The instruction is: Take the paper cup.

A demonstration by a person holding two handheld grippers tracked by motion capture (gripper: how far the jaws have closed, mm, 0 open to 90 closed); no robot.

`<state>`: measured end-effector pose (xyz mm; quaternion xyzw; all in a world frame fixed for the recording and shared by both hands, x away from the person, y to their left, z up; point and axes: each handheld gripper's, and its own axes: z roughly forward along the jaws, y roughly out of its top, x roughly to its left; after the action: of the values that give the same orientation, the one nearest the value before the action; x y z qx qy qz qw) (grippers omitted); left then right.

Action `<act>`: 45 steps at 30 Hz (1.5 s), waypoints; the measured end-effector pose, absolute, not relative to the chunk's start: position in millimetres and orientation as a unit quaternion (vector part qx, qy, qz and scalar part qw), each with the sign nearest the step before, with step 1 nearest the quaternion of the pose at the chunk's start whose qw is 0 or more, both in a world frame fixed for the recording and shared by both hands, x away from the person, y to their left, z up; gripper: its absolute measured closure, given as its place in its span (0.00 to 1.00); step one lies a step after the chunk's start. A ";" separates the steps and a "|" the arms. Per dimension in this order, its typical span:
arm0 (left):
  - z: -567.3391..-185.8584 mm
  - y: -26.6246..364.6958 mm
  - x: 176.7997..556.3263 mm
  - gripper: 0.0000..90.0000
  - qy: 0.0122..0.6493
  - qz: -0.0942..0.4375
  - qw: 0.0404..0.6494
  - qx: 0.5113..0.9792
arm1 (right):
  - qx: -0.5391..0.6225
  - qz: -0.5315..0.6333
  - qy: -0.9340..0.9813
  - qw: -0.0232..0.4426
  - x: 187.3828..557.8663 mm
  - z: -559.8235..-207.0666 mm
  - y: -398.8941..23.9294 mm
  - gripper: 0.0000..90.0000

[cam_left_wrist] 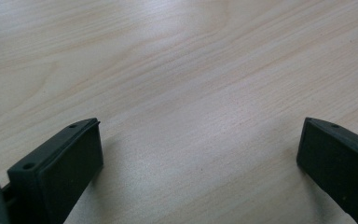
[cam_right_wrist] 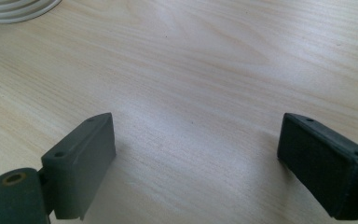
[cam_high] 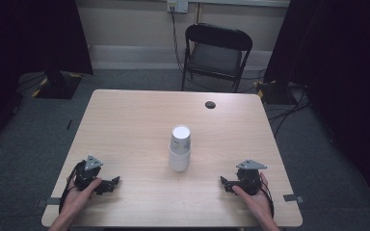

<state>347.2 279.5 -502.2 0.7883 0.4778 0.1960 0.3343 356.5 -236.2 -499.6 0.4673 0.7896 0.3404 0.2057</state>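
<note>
A stack of white paper cups (cam_high: 179,148) stands upside down in the middle of the light wooden table (cam_high: 135,120). The left gripper (cam_high: 113,182) rests on the table near the front left, held by a hand, its jaws pointing right toward the cups. In the left gripper view the left gripper (cam_left_wrist: 200,135) is open over bare wood. The right gripper (cam_high: 224,183) lies at the front right, pointing left. Its own view shows the right gripper (cam_right_wrist: 196,130) open and holding nothing, with the rim of the cups (cam_right_wrist: 14,10) at the top left corner.
A black folding chair (cam_high: 217,53) stands behind the table's far edge. A dark round hole (cam_high: 210,104) sits in the tabletop near the far right. Tape marks (cam_high: 290,198) are at the front corners. Cables lie on the grey floor, and dark curtains hang on both sides.
</note>
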 end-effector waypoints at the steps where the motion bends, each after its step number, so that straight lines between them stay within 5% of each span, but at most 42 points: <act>1: -502.2 279.7 347.4 0.00 0.476 0.196 0.334 0.789 | 0.468 0.340 0.789 0.206 356.5 -499.5 -236.2 0.12; 24: -502.4 280.0 348.2 0.00 0.473 0.194 0.336 0.791 | 0.424 0.420 0.781 0.183 346.6 -469.3 -229.8 0.25; 45: -502.4 280.0 348.2 0.00 0.473 0.194 0.336 0.791 | 0.347 0.470 0.794 0.169 356.6 -429.2 -193.3 0.18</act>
<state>348.2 280.0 -502.4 0.7911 0.4729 0.1937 0.3363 356.6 -193.3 -429.2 0.3468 0.7936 0.4704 0.1691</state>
